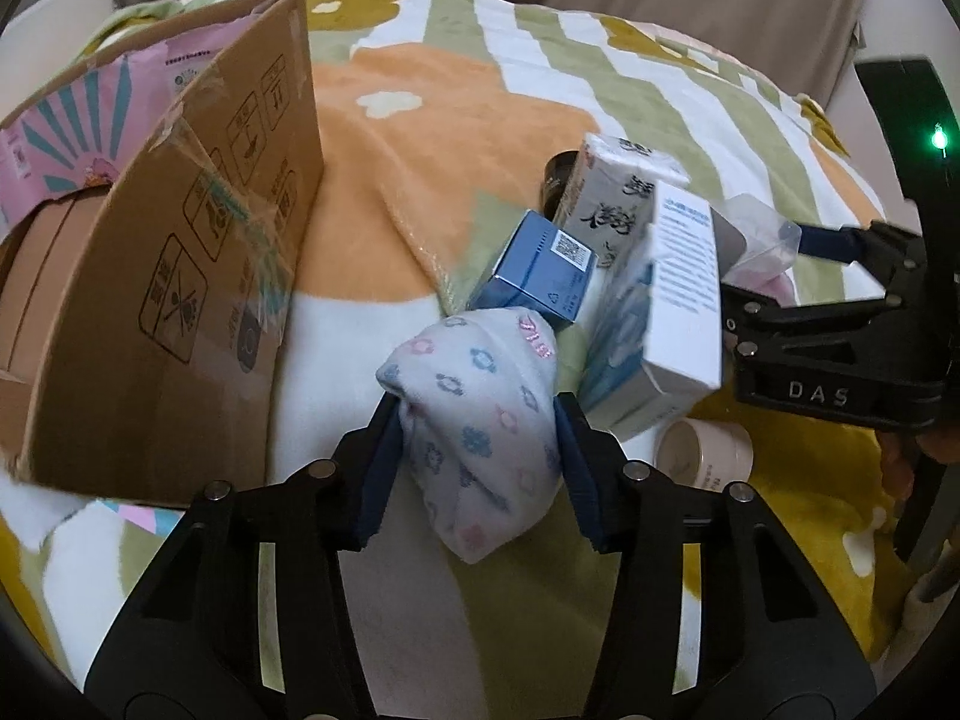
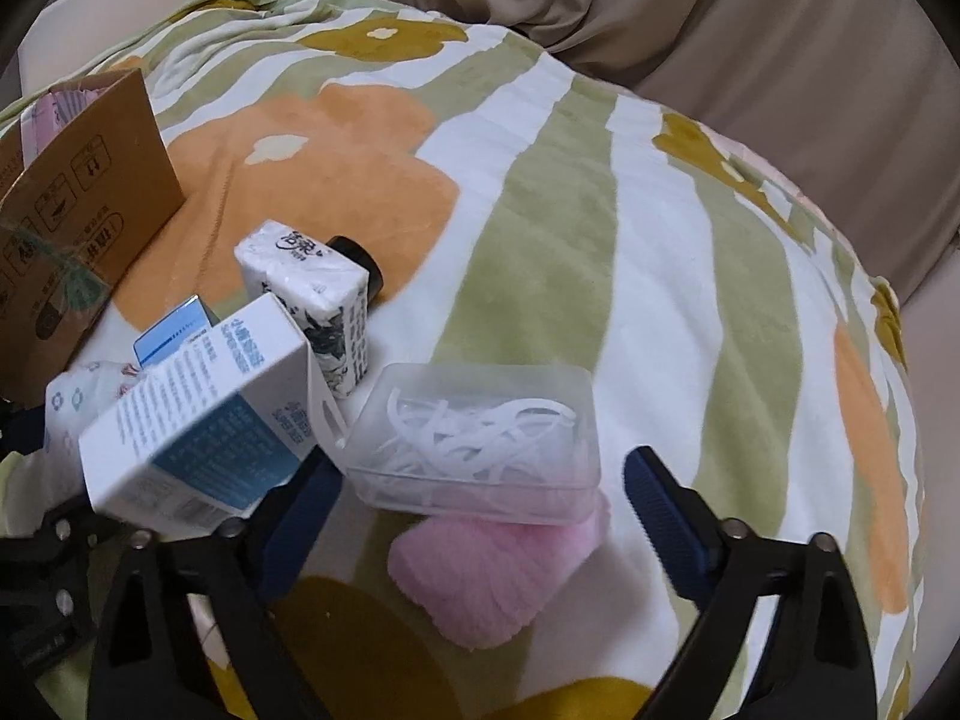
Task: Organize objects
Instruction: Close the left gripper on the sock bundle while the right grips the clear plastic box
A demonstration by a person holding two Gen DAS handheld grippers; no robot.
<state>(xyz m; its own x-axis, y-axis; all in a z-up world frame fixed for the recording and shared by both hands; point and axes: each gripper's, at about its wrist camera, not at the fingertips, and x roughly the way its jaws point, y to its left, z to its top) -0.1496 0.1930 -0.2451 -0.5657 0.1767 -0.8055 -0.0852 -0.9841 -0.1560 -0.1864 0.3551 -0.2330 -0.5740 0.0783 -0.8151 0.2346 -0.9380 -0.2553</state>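
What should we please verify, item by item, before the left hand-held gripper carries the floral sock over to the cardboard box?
1. Grip: the left hand-held gripper is shut on the pale floral-patterned fabric sock, pads on both sides: ok.
2. Sock clear of the blue rectangular carton: cannot tell; they overlap in view.
3. Brown cardboard box open on top: cannot tell; its flap stands up and a pink packet shows behind it.
4. Right hand-held gripper out of the way: ok; open around the clear plastic lidded case, to the right of the sock.
5. Leaning white-and-blue carton stable: not ok; tilted against its neighbours.
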